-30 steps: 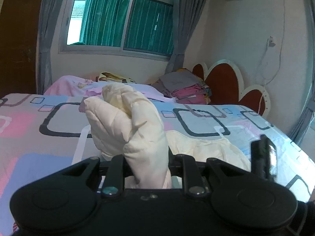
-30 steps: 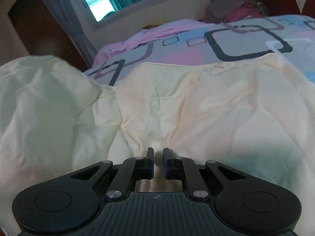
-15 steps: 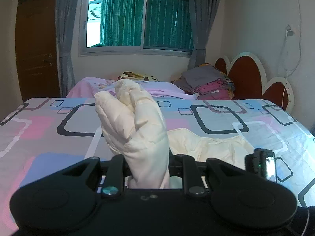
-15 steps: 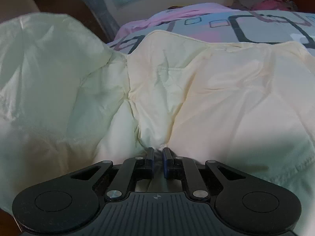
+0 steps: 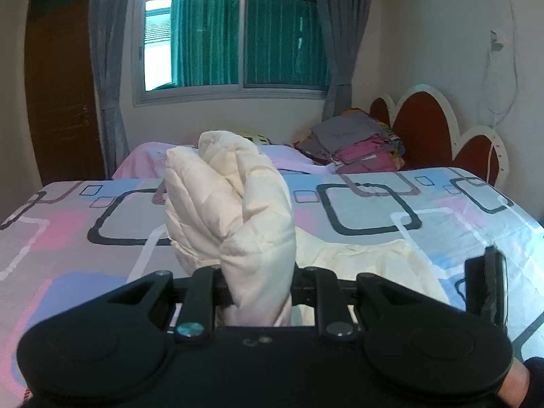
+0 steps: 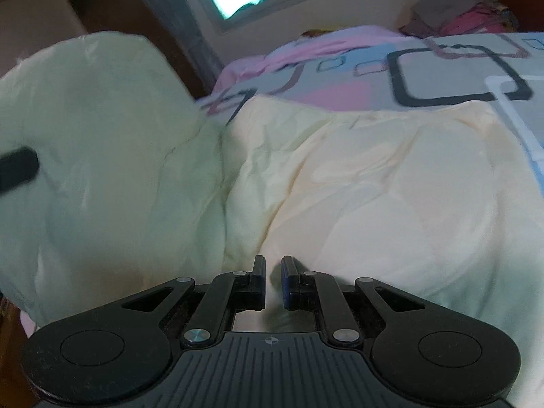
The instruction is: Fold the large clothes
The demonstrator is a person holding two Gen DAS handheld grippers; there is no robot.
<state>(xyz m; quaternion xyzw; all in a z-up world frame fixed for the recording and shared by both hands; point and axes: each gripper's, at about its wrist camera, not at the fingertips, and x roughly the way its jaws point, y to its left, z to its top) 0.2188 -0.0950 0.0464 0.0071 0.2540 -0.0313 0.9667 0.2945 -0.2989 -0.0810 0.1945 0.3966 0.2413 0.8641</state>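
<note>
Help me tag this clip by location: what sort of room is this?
A bedroom, most likely: a bed with a patterned sheet and padded headboard, a curtained window, and folded clothes stacked near the headboard.

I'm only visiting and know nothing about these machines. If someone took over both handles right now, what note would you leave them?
Left gripper: shut on a bunched end of the cream garment, held up above the bed.
Right gripper: shut on a pinch of the same garment; most of it lies spread on the bed.
Done: both ends gripped.
Left: carry the fold over, smooth, finish folding. A folded pile sits by the headboard.
</note>
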